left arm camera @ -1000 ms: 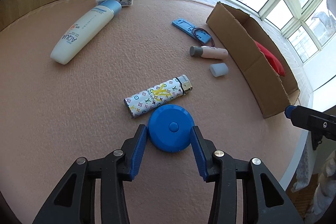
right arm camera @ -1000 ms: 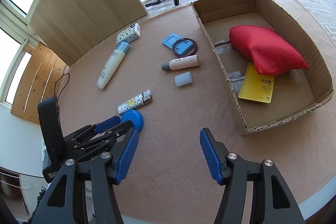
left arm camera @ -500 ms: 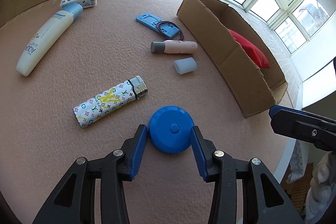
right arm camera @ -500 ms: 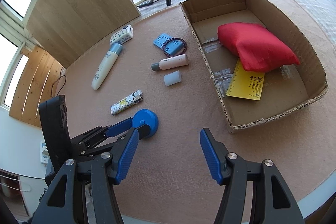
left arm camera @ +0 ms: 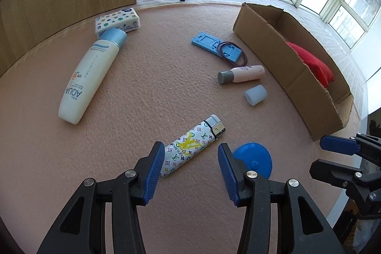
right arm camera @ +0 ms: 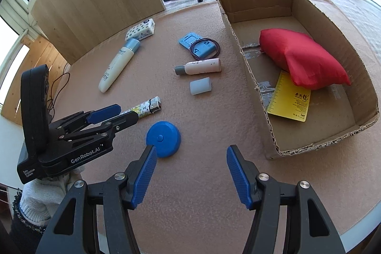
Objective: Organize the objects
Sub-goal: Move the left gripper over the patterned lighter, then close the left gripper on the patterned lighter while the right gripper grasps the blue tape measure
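- The left gripper [left arm camera: 190, 173] stands released over the near part of the tan felt table [left arm camera: 147, 92]. Its jaws have just been opening, and the near end of the patterned lighter [left arm camera: 193, 149] lies between them, with a gap to either pad.
- That near end of the lighter is partly hidden behind the left pad. In the right wrist view the left gripper's fingers [right arm camera: 104, 112] cover the same end.
- The blue round disc [left arm camera: 253, 162] lies flat on the table just right of the left gripper, free of both tools. Its left edge is cut off behind the right pad.
- The right gripper [right arm camera: 191, 175] hangs open over bare felt, the disc just beyond its left pad.
- The cardboard box [right arm camera: 247, 68] sits at the right. It holds a red pouch [right arm camera: 302, 58], which overlaps the far corner of a yellow card [right arm camera: 289, 101].
- Farther off lie a sunscreen bottle [left arm camera: 90, 77], a tissue pack [left arm camera: 116, 22], a blue holder [left arm camera: 216, 47] with a dark band, a small pink bottle [left arm camera: 243, 73] and a pale cap [left arm camera: 256, 94].
- A white-gloved hand [right arm camera: 42, 196] shows only partly, at the near left edge.
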A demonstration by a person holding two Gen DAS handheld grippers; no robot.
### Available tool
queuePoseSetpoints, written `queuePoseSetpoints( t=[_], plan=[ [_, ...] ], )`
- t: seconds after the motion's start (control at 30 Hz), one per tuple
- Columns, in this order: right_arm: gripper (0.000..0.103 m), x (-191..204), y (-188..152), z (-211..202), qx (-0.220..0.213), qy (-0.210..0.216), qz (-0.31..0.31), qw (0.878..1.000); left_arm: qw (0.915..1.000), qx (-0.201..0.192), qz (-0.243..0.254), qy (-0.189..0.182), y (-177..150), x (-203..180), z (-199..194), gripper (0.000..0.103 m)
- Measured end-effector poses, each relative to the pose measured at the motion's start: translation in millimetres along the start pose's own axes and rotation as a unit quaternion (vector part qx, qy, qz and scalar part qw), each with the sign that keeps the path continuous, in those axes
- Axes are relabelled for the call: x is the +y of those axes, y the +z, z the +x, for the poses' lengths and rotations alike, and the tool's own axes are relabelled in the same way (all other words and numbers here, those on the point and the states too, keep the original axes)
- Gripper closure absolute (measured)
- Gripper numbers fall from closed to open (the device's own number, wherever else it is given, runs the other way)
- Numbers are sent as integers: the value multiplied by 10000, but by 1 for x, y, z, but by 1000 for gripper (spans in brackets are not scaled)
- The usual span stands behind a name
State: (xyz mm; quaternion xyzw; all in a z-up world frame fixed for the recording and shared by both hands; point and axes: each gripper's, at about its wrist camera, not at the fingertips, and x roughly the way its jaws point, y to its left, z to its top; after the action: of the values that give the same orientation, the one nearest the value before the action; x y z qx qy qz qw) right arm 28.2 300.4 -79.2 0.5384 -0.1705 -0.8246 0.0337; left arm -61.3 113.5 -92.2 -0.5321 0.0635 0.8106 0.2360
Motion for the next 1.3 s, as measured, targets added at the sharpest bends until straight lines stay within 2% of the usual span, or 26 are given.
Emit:
queuePoseSetpoints(
  t=[0.27,0.37,0.47,0.53,0.7,0.77,1.0,1.3],
  plan=[
    [46,3,-3,18,155,-158,-187,9996,9998,98,68,138,9,-2,19,50],
    [46,6,-4,20,142,-233,-265,9993,9995,100,184,226,9,-4,23,50],
    [46,9,-5,20,76,-260,-346,9990,9996,87,101,238,10,-2,24,50],
    [46,11,-5,21,42,-263,-375,9989,9995,79,84,290,10,-1,24,51],
    [46,19,-2,27,-14,-261,-546,9982,9991,46,-38,416,6,7,21,68],
    [45,23,-1,30,9,-265,-662,9975,9990,47,-179,408,4,14,19,71],
    [45,42,3,50,185,-422,-1132,9925,9976,19,-604,345,-19,29,5,72],
    [45,63,2,77,417,-546,-1585,9850,9970,17,-695,349,-27,33,-1,71]
  ],
)
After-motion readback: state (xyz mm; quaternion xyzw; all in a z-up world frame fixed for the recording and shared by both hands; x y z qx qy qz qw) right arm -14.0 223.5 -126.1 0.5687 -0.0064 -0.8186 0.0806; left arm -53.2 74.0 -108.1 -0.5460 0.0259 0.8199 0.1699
